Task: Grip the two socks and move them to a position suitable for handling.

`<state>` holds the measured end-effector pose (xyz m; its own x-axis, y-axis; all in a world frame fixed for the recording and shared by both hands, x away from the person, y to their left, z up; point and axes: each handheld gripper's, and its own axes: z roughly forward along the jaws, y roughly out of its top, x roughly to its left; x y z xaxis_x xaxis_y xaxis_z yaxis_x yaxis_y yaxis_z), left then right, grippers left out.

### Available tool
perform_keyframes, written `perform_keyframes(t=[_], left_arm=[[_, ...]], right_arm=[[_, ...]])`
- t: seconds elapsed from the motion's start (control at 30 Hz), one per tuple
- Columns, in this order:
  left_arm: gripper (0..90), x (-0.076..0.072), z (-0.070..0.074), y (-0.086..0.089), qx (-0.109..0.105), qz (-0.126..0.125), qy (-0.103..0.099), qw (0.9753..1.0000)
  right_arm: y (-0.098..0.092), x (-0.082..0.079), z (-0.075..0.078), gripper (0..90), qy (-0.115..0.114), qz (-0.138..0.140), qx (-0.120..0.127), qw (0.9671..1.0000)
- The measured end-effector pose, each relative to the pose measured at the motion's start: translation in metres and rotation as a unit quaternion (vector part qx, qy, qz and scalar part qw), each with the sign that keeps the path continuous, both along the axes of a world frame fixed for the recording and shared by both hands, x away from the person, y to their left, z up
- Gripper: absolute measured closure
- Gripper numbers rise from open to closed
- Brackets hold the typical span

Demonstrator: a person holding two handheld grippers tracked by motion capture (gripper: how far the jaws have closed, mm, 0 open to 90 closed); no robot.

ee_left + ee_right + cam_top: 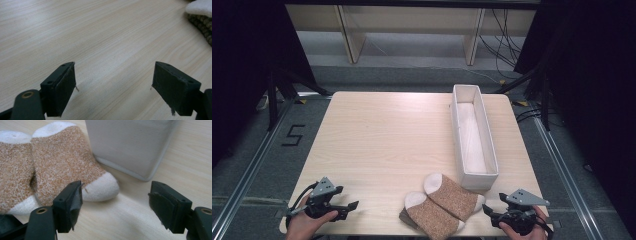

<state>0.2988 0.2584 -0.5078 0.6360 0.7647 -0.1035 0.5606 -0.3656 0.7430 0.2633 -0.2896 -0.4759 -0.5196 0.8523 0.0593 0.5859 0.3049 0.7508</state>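
**Both tongs spread wide beside a pair of socks**

The right tongs [490, 206] sit at the desk's [382, 140] five o'clock corner, jaws spread wide with nothing between them; in the right gripper view the near jaw stands just beside the white toe of a sock. The left tongs [353, 206] rest low at seven o'clock, likewise released and empty, over bare wood. Between them, at six o'clock, lie two brown socks [439, 205] with white toes and cuffs, side by side and partly overlapping. A long white box [488, 165] runs from four towards one o'clock; its near end stands close behind the socks, near the right tongs.
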Motion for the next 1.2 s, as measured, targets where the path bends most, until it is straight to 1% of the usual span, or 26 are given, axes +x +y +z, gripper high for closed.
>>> perform_keyframes(t=[0.13, 0.23, 0.27, 0.3, 0.33, 0.37, 0.4, 0.43, 0.47, 0.5, 0.53, 0.57, 0.6, 0.63, 0.7, 0.77, 0.8, 0.83, 0.87, 0.9, 0.93, 1.0, 1.07, 1.1, 1.17, 1.2], left_arm=[[18.3, 0.000, -0.001, -0.001, 0.000, 0.003, -0.003, 1.0000], [18.5, 0.001, 0.000, -0.001, -0.003, 0.002, 0.004, 1.0000], [19.5, 0.000, 0.000, -0.001, -0.010, -0.001, 0.008, 0.9999], [20.6, 0.000, 0.000, -0.001, -0.022, -0.001, 0.012, 0.9997], [20.8, 0.000, 0.000, -0.004, -0.047, 0.006, 0.014, 0.9988], [20.8, -0.001, 0.001, -0.006, -0.047, 0.003, 0.015, 0.9988], [20.8, -0.001, 0.002, -0.007, -0.044, -0.002, 0.017, 0.9989], [20.8, -0.001, 0.001, -0.011, -0.051, -0.004, 0.016, 0.9986], [20.9, -0.002, 0.002, -0.014, -0.052, -0.007, 0.018, 0.9985], [21.8, -0.002, 0.003, -0.017, -0.048, -0.019, 0.022, 0.9984], [23.5, -0.002, 0.003, -0.017, -0.048, -0.019, 0.022, 0.9984], [24.1, -0.003, 0.003, -0.024, -0.039, -0.038, 0.023, 0.9983], [24.2, -0.004, 0.003, -0.031, -0.051, -0.036, 0.026, 0.9977], [24.5, -0.004, 0.003, -0.034, -0.057, -0.047, 0.030, 0.9969], [25.6, -0.003, 0.003, -0.042, -0.074, -0.064, 0.043, 0.9943], [27.9, -0.003, 0.003, -0.052, -0.085, -0.074, 0.053, 0.9922], [28.4, -0.003, 0.003, -0.052, -0.085, -0.074, 0.053, 0.9922], [29.1, -0.003, 0.002, -0.061, -0.092, -0.094, 0.064, 0.9893], [30.0, -0.004, 0.002, -0.065, -0.096, -0.099, 0.070, 0.9880], [30.4, -0.004, 0.002, -0.071, -0.099, -0.108, 0.075, 0.9863], [31.2, -0.005, 0.003, -0.074, -0.096, -0.112, 0.077, 0.9860], [32.9, -0.004, 0.005, -0.082, -0.113, -0.116, 0.084, 0.9832], [35.3, -0.002, 0.008, -0.089, -0.115, -0.123, 0.082, 0.9823], [35.9, -0.001, 0.009, -0.093, -0.120, -0.128, 0.082, 0.9811], [36.5, 0.002, 0.011, -0.106, -0.110, -0.137, 0.083, 0.9809], [37.3, 0.004, 0.012, -0.112, -0.107, -0.146, 0.088, 0.9796]], right_arm=[[0.002, -0.001, 0.003, 29.0, 0.001, 0.000, 0.000, 1.0000], [0.007, 0.000, 0.004, 31.3, 0.002, 0.010, -0.003, 0.9999], [0.010, -0.001, 0.004, 31.4, 0.013, 0.009, 0.003, 0.9999], [0.011, 0.000, 0.005, 32.0, 0.006, 0.017, -0.003, 0.9998], [0.014, -0.002, 0.005, 32.6, 0.017, 0.015, 0.007, 0.9997], [0.013, 0.000, 0.006, 32.8, 0.005, 0.024, -0.006, 0.9997], [0.016, -0.001, 0.007, 33.3, 0.019, 0.022, 0.005, 0.9996], [0.015, 0.000, 0.008, 34.0, 0.005, 0.026, -0.008, 0.9996], [0.017, -0.001, 0.009, 34.0, 0.016, 0.026, 0.002, 0.9995], [0.019, -0.001, 0.010, 34.2, 0.017, 0.031, 0.003, 0.9994], [0.019, -0.001, 0.010, 34.2, 0.017, 0.031, 0.003, 0.9994], [0.023, -0.002, 0.013, 35.3, 0.012, 0.037, 0.001, 0.9993], [0.025, -0.001, 0.014, 35.6, 0.018, 0.044, -0.002, 0.9989], [0.028, -0.001, 0.014, 36.2, 0.010, 0.052, -0.009, 0.9986], [0.034, -0.001, 0.014, 37.1, 0.022, 0.059, -0.008, 0.9980], [0.037, 0.001, 0.013, 37.9, 0.017, 0.070, -0.015, 0.9973], [0.040, 0.000, 0.014, 38.2, 0.025, 0.066, -0.012, 0.9974], [0.040, 0.000, 0.013, 38.3, 0.024, 0.073, -0.018, 0.9969], [0.040, 0.002, 0.013, 38.6, 0.011, 0.081, -0.024, 0.9964], [0.040, 0.002, 0.013, 38.8, 0.014, 0.080, -0.021, 0.9964], [0.040, 0.002, 0.013, 38.8, 0.015, 0.080, -0.020, 0.9965], [0.039, 0.003, 0.012, 38.8, 0.015, 0.075, -0.022, 0.9969], [0.038, 0.002, 0.011, 39.0, 0.022, 0.073, -0.021, 0.9969], [0.038, 0.003, 0.011, 39.0, 0.013, 0.076, -0.025, 0.9967], [0.038, 0.004, 0.011, 38.9, 0.014, 0.076, -0.028, 0.9966], [0.038, 0.004, 0.011, 38.9, 0.014, 0.077, -0.029, 0.9965]])
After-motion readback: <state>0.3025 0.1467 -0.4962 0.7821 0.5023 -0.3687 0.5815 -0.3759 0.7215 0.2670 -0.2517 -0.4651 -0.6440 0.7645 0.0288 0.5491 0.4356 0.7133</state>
